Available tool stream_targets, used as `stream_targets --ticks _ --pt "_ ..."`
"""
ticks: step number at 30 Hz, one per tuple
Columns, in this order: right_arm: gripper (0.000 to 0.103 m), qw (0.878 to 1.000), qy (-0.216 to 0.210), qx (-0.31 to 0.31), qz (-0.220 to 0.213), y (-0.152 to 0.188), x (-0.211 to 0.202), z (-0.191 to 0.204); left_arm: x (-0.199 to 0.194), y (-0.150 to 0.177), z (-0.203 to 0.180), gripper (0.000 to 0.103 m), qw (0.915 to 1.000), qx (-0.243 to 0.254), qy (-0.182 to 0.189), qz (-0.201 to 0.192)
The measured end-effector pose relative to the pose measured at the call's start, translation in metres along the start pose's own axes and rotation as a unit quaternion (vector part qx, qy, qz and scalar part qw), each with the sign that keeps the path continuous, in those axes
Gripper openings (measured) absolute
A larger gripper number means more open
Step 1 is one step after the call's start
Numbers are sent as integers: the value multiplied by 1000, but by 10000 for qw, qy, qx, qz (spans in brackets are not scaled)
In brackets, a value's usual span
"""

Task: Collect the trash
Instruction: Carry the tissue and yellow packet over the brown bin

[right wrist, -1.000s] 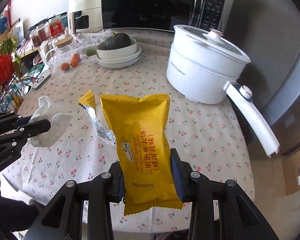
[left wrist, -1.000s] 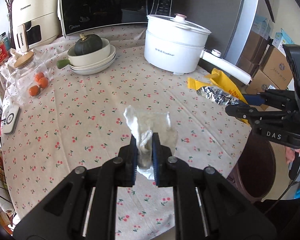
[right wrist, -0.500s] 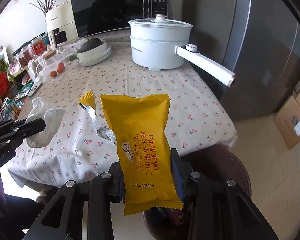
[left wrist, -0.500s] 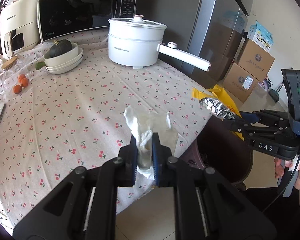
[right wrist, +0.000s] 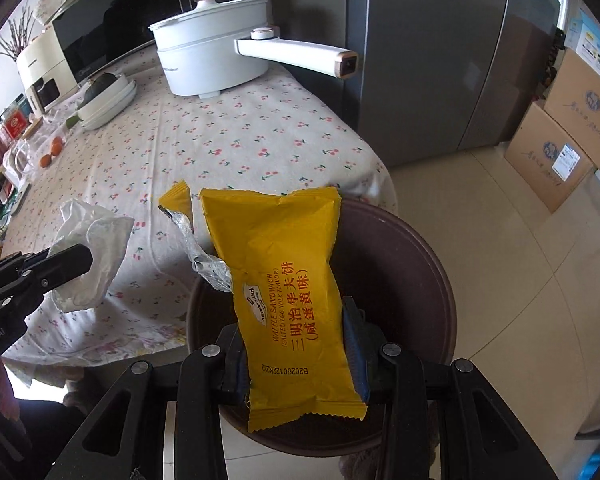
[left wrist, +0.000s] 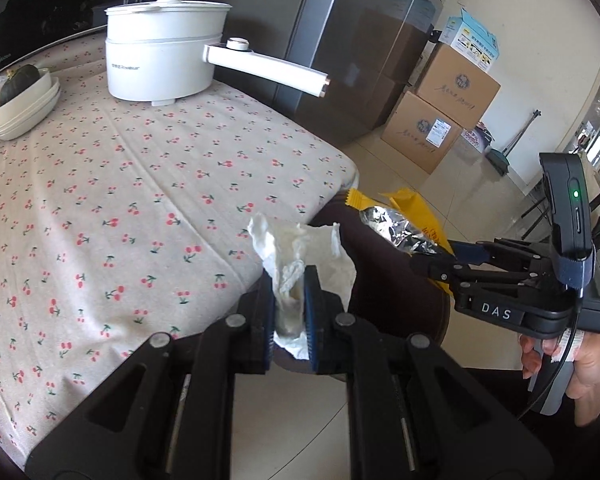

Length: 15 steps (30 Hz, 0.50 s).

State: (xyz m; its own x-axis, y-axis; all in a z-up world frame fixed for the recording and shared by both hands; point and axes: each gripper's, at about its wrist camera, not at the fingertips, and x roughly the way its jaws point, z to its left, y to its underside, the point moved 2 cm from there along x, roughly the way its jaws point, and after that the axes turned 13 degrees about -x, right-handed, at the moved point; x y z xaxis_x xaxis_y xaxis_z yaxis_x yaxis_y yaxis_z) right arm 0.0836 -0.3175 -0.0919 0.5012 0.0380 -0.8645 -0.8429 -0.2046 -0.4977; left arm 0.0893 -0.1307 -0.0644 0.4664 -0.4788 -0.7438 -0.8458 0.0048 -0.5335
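Left tongs point(left wrist: 287, 307) clamped on a crumpled white tissue point(left wrist: 300, 248), held just past the edge of the cherry-print table point(left wrist: 120, 184). Right tongs point(right wrist: 296, 344) closed on a yellow snack wrapper point(right wrist: 288, 280), torn foil strip point(right wrist: 204, 256) hanging off its left side. Below the right tongs, directly under the wrapper, a dark brown trash bin point(right wrist: 412, 280). Tissue to the left of the right tongs, apart from the wrapper. Beyond both tongs, a white pot point(left wrist: 164, 52) on the table.

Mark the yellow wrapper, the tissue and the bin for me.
yellow wrapper point(right wrist: 288, 280), right wrist view, middle of its printed face.
tissue point(left wrist: 300, 248), left wrist view, crumpled part above the pads.
bin point(right wrist: 428, 276), right wrist view, right side of its brown rim.
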Motion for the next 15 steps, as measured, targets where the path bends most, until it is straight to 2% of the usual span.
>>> stream_targets --ticks 8,9,10,11,12,13,15 --pt "40 9996 107 155 189 20 5 -24 37 13 -34 15 9985 408 186 326" --pt "40 9996 114 173 187 20 4 -26 39 13 -34 18 9984 411 186 345" --pt "40 9996 122 192 183 21 3 -28 42 13 -33 36 9983 393 151 410" --pt "40 9995 133 216 177 22 2 -30 46 13 -31 66 9982 346 40 493" --pt "40 9995 138 237 167 22 1 -31 46 13 -28 78 9984 257 -98 489" --pt "40 9995 134 255 154 21 1 -32 45 12 -23 89 9988 164 -205 409" --pt "41 9995 125 273 138 21 0 -33 44 11 -18 90 9982 118 -384 437"
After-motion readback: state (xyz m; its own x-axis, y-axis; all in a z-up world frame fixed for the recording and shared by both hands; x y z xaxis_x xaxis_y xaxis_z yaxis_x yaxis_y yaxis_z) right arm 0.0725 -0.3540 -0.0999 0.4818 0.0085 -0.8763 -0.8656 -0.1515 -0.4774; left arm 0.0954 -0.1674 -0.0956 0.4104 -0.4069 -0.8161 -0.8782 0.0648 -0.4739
